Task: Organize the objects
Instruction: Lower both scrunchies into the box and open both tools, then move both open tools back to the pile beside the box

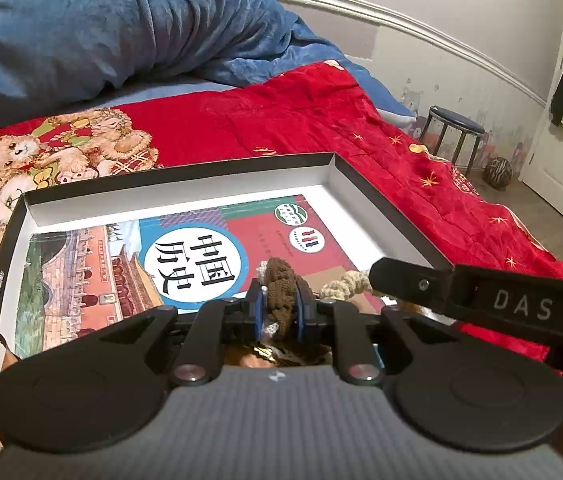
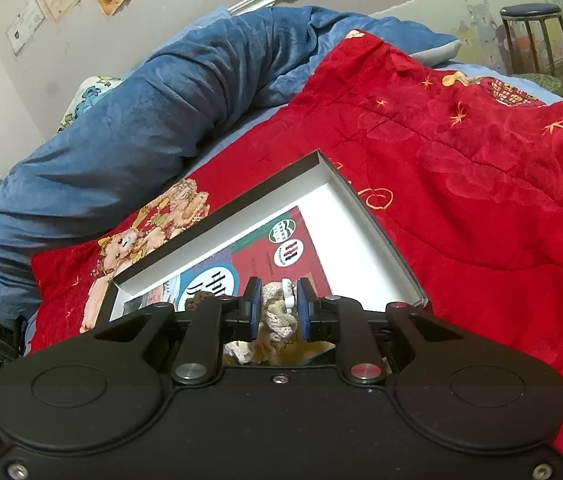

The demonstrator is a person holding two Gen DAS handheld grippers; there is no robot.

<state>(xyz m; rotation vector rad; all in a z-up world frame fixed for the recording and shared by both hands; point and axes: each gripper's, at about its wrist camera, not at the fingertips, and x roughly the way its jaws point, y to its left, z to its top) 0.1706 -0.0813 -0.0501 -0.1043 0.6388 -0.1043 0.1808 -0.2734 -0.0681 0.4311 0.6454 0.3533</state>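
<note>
Bed with red quilt (image 1: 321, 120) bearing a box (image 1: 381, 200) and book (image 1: 121, 264); left gripper (image 1: 279, 312) and right gripper (image 2: 277, 308) jaws each clamp the knitted toy (image 1: 281, 284).

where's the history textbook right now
The textbook lies flat inside the shallow box on the red blanket, just beyond the left claw in the left wrist view.

Red quilt (image 1: 321, 120) and blue blanket (image 1: 121, 32) on bed, stool (image 1: 455, 128) by grey wall (image 1: 461, 12).
</note>
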